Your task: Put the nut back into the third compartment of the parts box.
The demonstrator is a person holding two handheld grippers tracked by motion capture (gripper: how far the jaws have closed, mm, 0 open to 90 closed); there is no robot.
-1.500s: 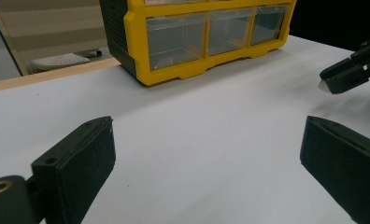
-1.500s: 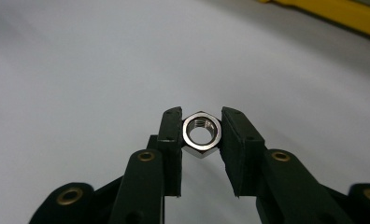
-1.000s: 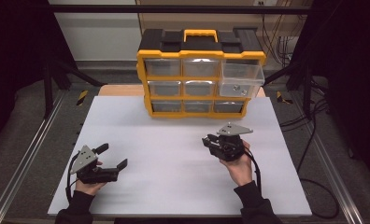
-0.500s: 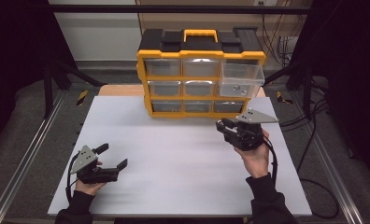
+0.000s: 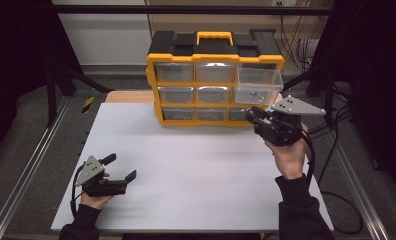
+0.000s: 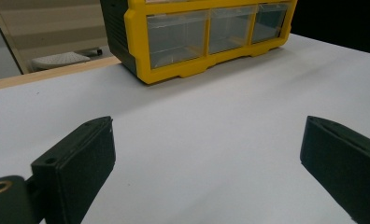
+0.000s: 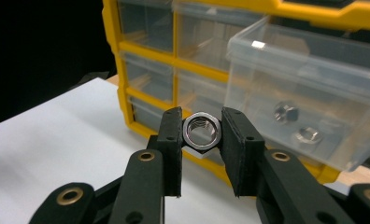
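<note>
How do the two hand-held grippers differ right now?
The right gripper is shut on a hex nut; the left gripper is open and holds nothing. The right one is raised beside the pulled-out clear drawer of the yellow organizer; the left sits low over the white table. Both have black jaws.
</note>
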